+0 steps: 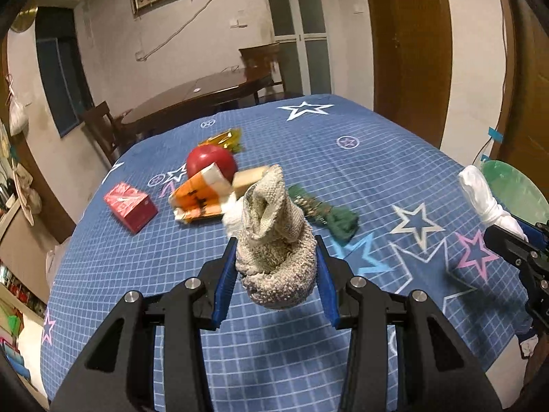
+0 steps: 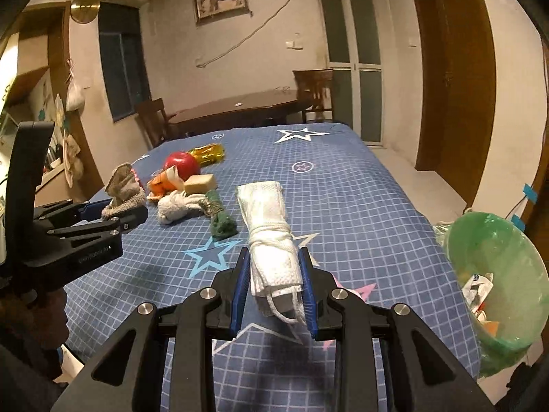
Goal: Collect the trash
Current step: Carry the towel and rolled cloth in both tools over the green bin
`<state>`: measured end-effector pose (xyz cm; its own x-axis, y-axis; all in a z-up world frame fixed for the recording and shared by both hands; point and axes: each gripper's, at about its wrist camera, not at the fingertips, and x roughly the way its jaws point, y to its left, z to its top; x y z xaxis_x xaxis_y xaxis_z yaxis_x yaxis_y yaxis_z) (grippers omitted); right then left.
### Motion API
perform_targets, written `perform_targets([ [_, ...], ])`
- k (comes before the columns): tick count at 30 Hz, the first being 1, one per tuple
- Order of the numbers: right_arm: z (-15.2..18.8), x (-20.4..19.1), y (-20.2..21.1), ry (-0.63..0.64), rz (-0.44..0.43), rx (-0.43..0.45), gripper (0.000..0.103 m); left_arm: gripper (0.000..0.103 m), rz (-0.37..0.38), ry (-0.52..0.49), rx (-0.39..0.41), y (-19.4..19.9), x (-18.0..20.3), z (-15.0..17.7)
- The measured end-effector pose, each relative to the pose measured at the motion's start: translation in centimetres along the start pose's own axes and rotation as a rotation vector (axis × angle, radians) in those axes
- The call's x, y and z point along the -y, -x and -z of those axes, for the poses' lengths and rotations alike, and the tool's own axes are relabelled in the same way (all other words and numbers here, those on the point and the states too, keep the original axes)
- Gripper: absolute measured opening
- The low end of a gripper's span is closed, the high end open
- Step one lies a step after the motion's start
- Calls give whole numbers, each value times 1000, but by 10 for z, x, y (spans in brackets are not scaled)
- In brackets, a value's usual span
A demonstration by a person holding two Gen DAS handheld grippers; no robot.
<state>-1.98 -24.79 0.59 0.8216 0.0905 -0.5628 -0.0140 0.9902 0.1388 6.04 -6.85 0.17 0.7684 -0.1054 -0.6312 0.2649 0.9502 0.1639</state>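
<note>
L gripper clamps knit sock, centre frame: soft, light, floppy, mid-body hold OK. R gripper pinches rolled mask: light, squashy; bin right edge.

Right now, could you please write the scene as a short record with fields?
surface: blue star-pattern tablecloth
left tongs: shut on grey knitted sock, lifted off the cloth
right tongs: shut on white rolled face mask
bin: green-lined trash bin at the table's right edge, some trash inside
still on table: red apple, red box, orange wrapper, green rag
</note>
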Motion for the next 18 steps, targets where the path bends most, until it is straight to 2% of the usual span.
perform_targets([
  [9,2,16,18,-25,51,30,29,41,30,-43,27,2,29,-13],
  [18,-14,56,53,-55,176,111,29,41,106,-123,60,-2,80,-40],
])
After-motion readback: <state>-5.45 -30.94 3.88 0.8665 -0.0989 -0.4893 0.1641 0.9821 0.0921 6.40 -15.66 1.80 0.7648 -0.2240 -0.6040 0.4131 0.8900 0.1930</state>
